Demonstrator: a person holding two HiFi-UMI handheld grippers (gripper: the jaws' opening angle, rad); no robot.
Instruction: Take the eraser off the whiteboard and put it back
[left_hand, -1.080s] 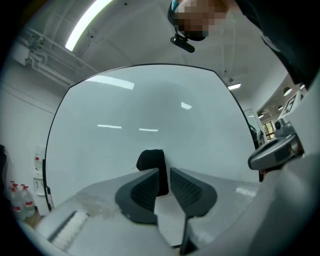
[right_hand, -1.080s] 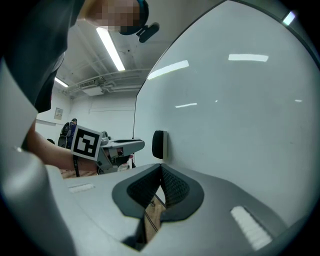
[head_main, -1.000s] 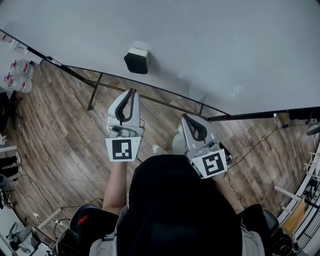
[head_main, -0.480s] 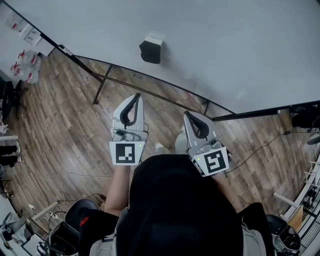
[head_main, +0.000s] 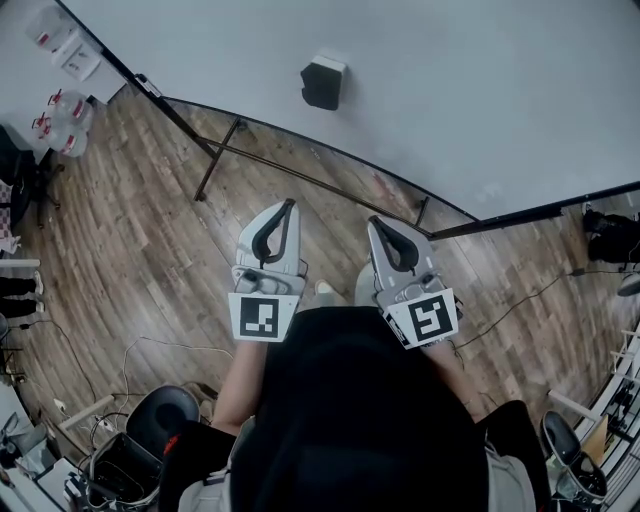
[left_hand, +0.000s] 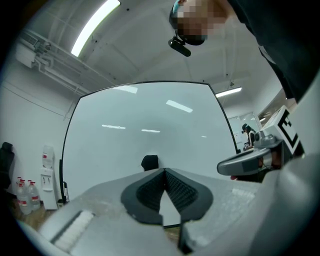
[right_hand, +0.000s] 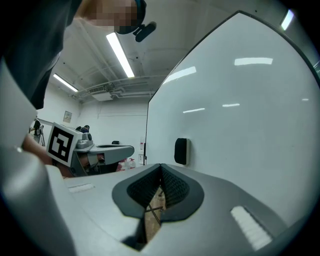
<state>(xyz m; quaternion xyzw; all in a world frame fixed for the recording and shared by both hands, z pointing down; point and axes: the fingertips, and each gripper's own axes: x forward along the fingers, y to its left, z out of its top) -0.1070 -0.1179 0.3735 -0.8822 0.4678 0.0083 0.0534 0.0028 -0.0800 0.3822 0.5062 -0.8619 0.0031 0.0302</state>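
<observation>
A black eraser (head_main: 323, 83) clings to the whiteboard (head_main: 450, 80), well apart from both grippers. It also shows as a dark block (left_hand: 149, 162) just past the left jaws and as a black pad (right_hand: 181, 151) on the board in the right gripper view. My left gripper (head_main: 289, 205) is shut and holds nothing, its tips pointing level at the board. My right gripper (head_main: 375, 222) sits beside it, jaw tips together, also with nothing in it. Both hang over the wooden floor, short of the board.
The whiteboard stands on a black metal frame (head_main: 215, 160) with legs on the plank floor (head_main: 130, 220). Water bottles (head_main: 60, 125) stand at the far left. Cables (head_main: 520, 290) run over the floor at right. A stool and bags (head_main: 160, 420) sit behind me.
Both grippers have drawn back from the whiteboard, so the eraser now sits farther from the left gripper's tips. The left jaws went from slightly apart to shut.
</observation>
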